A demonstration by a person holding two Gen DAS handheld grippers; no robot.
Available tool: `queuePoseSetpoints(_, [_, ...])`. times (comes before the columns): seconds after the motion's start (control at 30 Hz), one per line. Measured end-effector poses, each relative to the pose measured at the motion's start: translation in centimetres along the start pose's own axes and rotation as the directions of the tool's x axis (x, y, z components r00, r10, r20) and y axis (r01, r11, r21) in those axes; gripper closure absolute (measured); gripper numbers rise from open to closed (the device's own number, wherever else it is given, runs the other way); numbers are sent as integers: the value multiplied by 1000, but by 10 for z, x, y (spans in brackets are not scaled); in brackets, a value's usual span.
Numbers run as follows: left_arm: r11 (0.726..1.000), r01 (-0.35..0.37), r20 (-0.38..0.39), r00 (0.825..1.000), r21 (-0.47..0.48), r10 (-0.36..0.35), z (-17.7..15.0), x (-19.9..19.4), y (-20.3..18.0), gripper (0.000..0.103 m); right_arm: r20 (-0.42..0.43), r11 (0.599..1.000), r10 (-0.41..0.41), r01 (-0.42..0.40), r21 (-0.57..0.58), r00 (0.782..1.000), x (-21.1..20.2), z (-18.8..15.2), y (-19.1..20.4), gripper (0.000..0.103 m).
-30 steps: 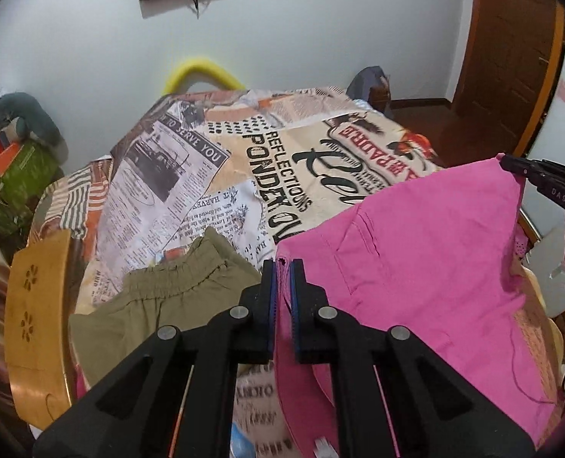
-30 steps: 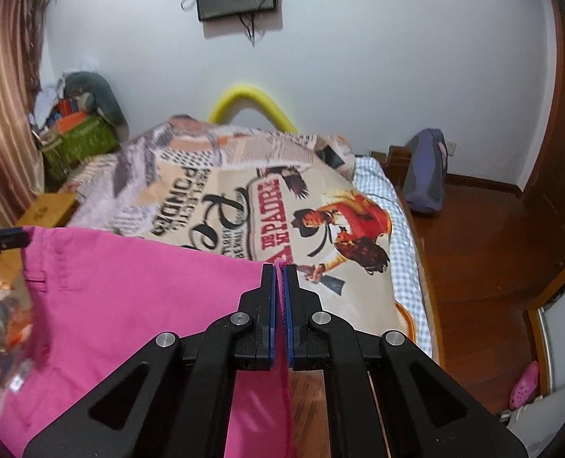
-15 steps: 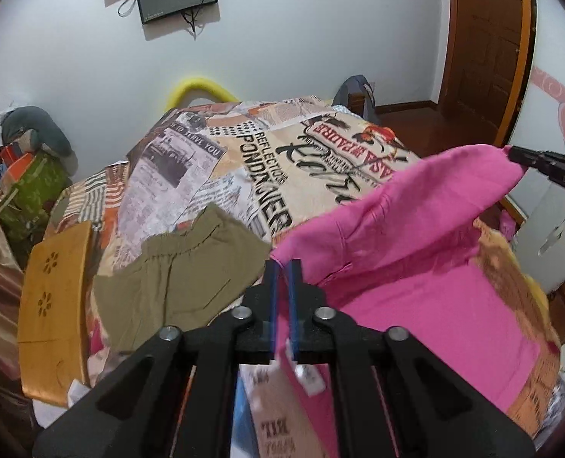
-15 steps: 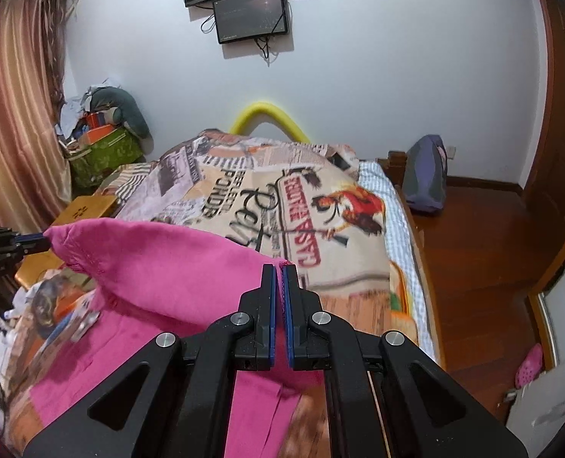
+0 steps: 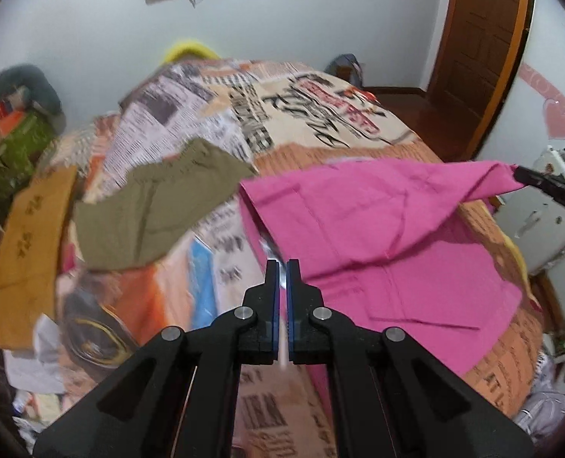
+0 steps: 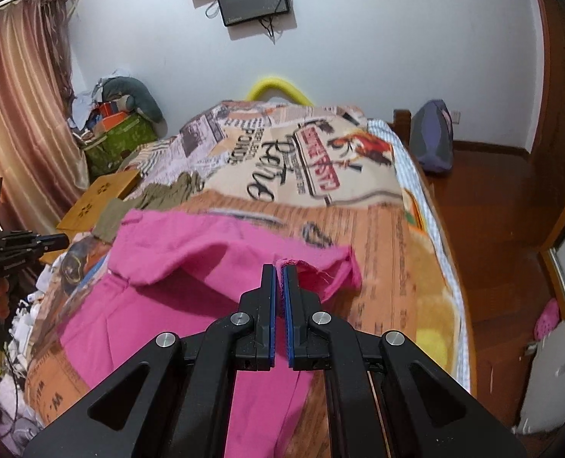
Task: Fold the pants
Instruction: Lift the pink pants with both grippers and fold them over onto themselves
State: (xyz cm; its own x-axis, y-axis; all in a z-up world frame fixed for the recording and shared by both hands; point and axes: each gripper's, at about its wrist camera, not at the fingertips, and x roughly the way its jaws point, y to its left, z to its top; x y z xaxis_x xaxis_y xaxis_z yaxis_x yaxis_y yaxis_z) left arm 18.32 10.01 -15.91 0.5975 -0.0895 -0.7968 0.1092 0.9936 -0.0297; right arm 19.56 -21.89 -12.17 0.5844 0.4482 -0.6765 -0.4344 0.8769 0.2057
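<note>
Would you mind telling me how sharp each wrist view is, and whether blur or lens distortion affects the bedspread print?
Left wrist view: motion blur smears the bedspread print and the olive shorts; the gripper body stays crisp. Right wrist view: sharper, lettering partly legible, though the pink pants edge is soft. Both show fisheye bowing and dark corners.

Bedspread (image 5: pixel 221 141) print smeared (unreadable), pink pants (image 6: pixel 137 328) hem hidden under jaws
</note>
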Motion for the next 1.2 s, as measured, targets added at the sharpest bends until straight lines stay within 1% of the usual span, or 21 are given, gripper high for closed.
queuePoseSetpoints(0.1, [1000,13,-35,999,25,-12,-7,10,-11,99,-16,1000,-1,1,7,1000,2,-10,-2,100])
queuePoseSetpoints(0.13, [999,17,-48,999,30,-15,-9,15,-14,95,-19,1000,-1,1,10,1000,3,-12,-2,100])
queuePoseSetpoints(0.2, [999,25,-67,998,33,-23,-9,24,-17,86,-26,1000,-3,3,12,1000,5,-17,-3,100])
queuePoseSetpoints(0.23, [999,30,-77,997,34,-28,-8,32,-19,79,-28,1000,-2,2,15,1000,5,-19,-3,100])
queuePoseSetpoints(0.27, [999,32,-84,996,35,-29,-7,37,-20,69,-29,1000,-2,2,18,1000,6,-21,-4,100])
queuePoseSetpoints(0.3, [999,33,-92,995,36,-30,-7,43,-21,63,-31,1000,0,1,21,1000,8,-21,-6,100])
queuePoseSetpoints(0.33, [999,31,-99,995,38,-27,-5,51,-22,56,-32,1000,1,0,24,999,8,-22,-7,100])
queuePoseSetpoints(0.37, [999,26,-104,994,43,-22,-5,57,-23,54,-34,1000,3,-2,29,999,10,-23,-8,100])
queuePoseSetpoints(0.47, [999,17,-124,992,50,-10,-2,75,-24,54,-40,999,7,-5,37,999,14,-26,-11,100])
queuePoseSetpoints(0.53, [998,28,-123,992,47,-22,-1,81,-23,54,-47,999,10,-8,42,999,16,-29,-12,100])
queuePoseSetpoints(0.57, [998,28,-120,993,48,-22,-1,82,-23,56,-51,999,10,-8,43,999,17,-30,-12,100])
queuePoseSetpoints(0.6, [998,24,-108,994,50,-19,0,82,-23,59,-54,999,8,-6,42,999,19,-31,-13,100])
queuePoseSetpoints(0.63, [998,21,-103,995,51,-16,0,82,-23,66,-56,999,6,-4,40,998,20,-31,-13,100])
queuePoseSetpoints(0.67, [998,14,-100,995,54,-8,1,81,-23,75,-60,999,3,0,37,998,21,-32,-13,100])
queuePoseSetpoints(0.7, [998,2,-94,996,57,3,2,79,-23,81,-64,1000,-2,4,31,998,22,-34,-13,99])
queuePoseSetpoints(0.73, [999,-1,-84,996,54,6,1,76,-21,84,-66,1000,-2,4,27,998,22,-35,-12,99])
queuePoseSetpoints(0.77, [999,-2,-77,997,48,5,1,74,-20,90,-69,1000,-1,3,26,998,22,-37,-12,99])
queuePoseSetpoints(0.83, [1000,-1,-60,998,29,3,0,67,-15,91,-75,1000,6,-4,27,997,22,-41,-12,99])
queuePoseSetpoints(0.97, [999,50,-57,997,-17,-51,-5,52,-7,92,-84,1000,1,0,10,996,19,-49,-8,99])
queuePoseSetpoints(1.07, [998,62,-55,996,-24,-63,-10,42,-6,92,-86,1000,3,-3,-3,996,15,-54,-3,99])
queuePoseSetpoints(1.2, [995,81,-81,993,-49,-85,-21,38,-3,92,-102,1000,-1,-1,-20,995,15,-58,-1,99])
